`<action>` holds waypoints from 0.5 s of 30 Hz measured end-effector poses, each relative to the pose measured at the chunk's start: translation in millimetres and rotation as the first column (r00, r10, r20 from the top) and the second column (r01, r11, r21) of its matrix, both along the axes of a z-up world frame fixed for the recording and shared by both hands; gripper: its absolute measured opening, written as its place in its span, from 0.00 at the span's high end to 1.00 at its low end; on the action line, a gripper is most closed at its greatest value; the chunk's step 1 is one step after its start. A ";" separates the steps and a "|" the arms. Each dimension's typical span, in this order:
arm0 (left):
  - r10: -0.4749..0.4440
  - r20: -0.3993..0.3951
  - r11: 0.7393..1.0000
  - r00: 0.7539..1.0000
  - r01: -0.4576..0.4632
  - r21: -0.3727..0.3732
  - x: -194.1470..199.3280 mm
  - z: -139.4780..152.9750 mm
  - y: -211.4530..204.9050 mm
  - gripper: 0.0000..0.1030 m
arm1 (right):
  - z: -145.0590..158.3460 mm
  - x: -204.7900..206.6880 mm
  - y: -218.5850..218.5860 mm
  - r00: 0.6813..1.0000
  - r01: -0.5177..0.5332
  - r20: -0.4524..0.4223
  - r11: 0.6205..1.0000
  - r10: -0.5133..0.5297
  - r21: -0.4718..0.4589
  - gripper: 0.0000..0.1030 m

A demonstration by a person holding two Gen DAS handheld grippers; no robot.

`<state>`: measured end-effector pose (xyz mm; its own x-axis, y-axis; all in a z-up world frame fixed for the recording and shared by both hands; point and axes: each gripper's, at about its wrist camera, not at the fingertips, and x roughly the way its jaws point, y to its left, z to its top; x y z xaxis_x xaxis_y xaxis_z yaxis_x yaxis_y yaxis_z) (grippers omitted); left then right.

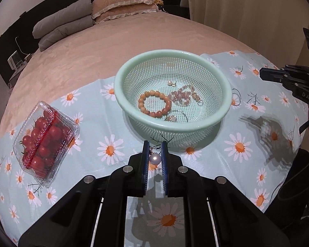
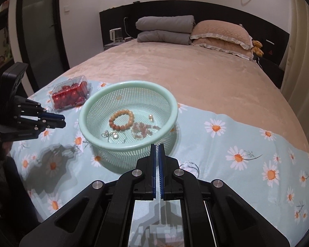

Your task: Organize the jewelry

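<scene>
A mint-green perforated basket [image 1: 121, 100] [image 2: 86, 111] stands on a daisy-print cloth. In it lie an orange bead bracelet [image 1: 154, 105] [image 2: 121, 120], a pink bead bracelet [image 1: 182, 96] [image 2: 144, 130], a small pearl earring [image 1: 171, 83] and clear crystal earrings [image 1: 172, 118] [image 2: 111, 134]. My left gripper [image 1: 155, 144] [image 2: 61, 121] hangs in the air just short of the basket's near rim, shut on a pearl drop earring [image 1: 155, 158]. My right gripper [image 2: 157, 146] [image 1: 262, 75] is shut near the basket's other side, and nothing shows between its pads. A thin wire hoop [image 2: 192, 165] [image 1: 237, 96] lies on the cloth beside the basket.
A clear clamshell box of cherry tomatoes [image 1: 45, 142] [image 2: 71, 95] sits on the cloth [image 1: 239, 146] left of the basket. The cloth covers the foot of a bed with a pink blanket [image 2: 195, 78]; folded grey quilts and pillows are at its head.
</scene>
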<state>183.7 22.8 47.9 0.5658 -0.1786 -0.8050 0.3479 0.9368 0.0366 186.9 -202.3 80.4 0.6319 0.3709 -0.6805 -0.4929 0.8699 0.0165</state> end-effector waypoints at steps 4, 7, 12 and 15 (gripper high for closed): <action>-0.001 0.022 1.000 1.000 0.001 0.009 12.4 13.7 -1.8 0.89 | 4.8 6.0 6.0 1.000 -0.017 0.009 1.000 0.017 -0.009 0.98; -0.012 0.039 1.000 0.999 0.011 0.008 19.0 24.0 -4.0 0.89 | 7.0 9.7 5.5 1.000 -0.016 0.015 1.000 0.016 -0.013 0.98; -0.017 0.050 1.000 0.999 0.016 0.016 27.5 31.9 -3.3 0.89 | 1.4 15.8 -0.1 1.000 -0.006 0.007 1.000 0.006 -0.019 0.96; -0.013 0.045 1.000 0.999 0.012 0.007 31.1 30.4 -2.9 0.89 | -5.4 20.1 -2.8 1.000 0.005 -0.012 1.000 -0.005 -0.026 0.93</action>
